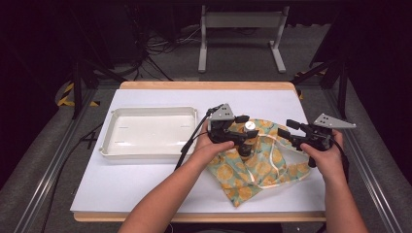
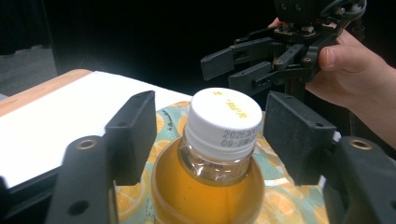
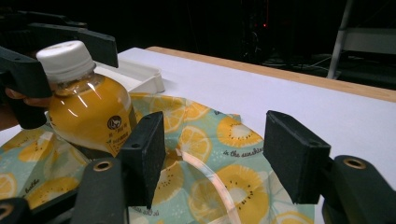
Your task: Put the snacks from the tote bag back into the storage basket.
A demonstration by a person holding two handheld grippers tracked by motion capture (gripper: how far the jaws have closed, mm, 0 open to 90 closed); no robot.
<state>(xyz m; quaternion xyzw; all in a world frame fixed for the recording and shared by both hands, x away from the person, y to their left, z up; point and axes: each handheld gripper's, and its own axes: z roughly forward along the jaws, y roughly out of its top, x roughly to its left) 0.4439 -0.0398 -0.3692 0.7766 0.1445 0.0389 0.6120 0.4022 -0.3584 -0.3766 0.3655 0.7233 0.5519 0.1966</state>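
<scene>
A small bottle of orange drink with a white cap lies tilted between the jaws of my left gripper, cap toward the fingertips. The left gripper is shut on the bottle, over a teal cloth bag printed with citrus slices. To the bag's right, my right gripper stands open, facing the bottle. Nothing sits between the right gripper's jaws; below them lie the bag and its pale strap.
A shallow white tray rests on the left half of the white tabletop. The table's wooden edge runs along the far side. Beyond it a metal stand and cables sit on the floor.
</scene>
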